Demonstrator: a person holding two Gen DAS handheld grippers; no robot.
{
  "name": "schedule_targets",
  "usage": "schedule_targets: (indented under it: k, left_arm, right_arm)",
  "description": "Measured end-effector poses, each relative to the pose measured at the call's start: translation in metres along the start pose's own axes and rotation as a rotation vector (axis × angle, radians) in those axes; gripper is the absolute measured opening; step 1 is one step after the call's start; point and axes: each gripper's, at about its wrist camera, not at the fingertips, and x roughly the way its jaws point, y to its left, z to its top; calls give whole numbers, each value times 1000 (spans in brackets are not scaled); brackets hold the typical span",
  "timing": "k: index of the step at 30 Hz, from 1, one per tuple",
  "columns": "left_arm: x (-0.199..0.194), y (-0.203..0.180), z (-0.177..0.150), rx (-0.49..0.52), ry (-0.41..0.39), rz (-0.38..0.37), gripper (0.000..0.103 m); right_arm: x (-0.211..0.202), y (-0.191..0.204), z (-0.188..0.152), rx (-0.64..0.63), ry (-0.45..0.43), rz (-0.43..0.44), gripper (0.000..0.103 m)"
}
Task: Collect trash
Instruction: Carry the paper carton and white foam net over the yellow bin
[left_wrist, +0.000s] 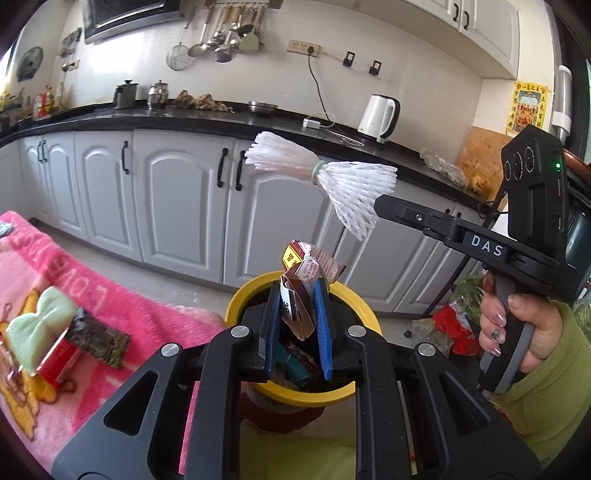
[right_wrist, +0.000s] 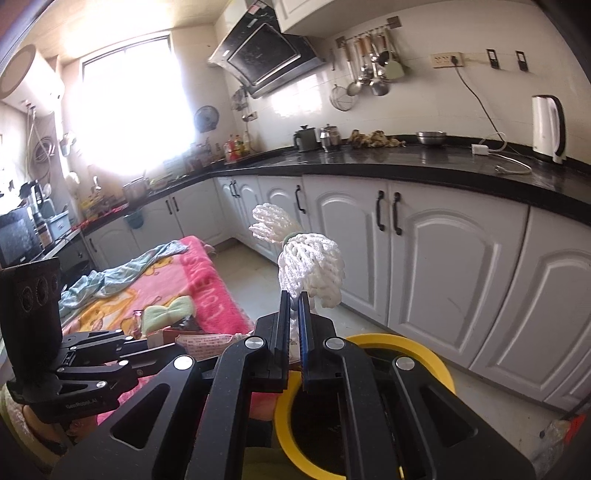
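Left wrist view: I have the left hand-held gripper (left_wrist: 297, 314) closed on a crumpled brown snack wrapper (left_wrist: 304, 277), held directly above the open mouth of the yellow bin (left_wrist: 364, 314). Some packaging already lies inside the bin, so part of the collection reads as done. The right hand-held gripper (left_wrist: 380, 206) enters from the right, gripped by a hand (left_wrist: 517, 332) in a green sleeve; its jaws are pinched on one end of a white foam net sleeve (left_wrist: 332, 177) — the rest of the net juts out free, bound at the middle by a pale green ring.

Right wrist view confirms this: the jaws stand nearly together with the foam net sleeve (right_wrist: 310, 266) clamped between them, and the bin rim (right_wrist: 424, 354) sits just below and to the right.

Status, as I judge it: two items are in hand and neither is released yet. Still to collect on the pink blanket-covered surface (left_wrist: 122, 295) — a dark wrapper (left_wrist: 99, 341) and a red packet (left_wrist: 59, 363) near its bin-side edge, with a pale green bow (left_wrist: 40, 328) resting on them. Whether the bow counts as trash I cannot tell.
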Motion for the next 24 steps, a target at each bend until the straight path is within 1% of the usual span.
schedule_targets:
  k: [8,16,24]
  left_arm:
    - [35,-12,-1,27,52,-6,12]
    - [62,-14,-2,24,90,-8,12]
    - [80,-11,-6,6,113,-2,12]
  right_arm:
    - [-7,-24,-11,36,7,-54,5]
    - [-2,-44,-27,65,53,-92,5]
    - [8,-58,-41,97,99,-104,5]
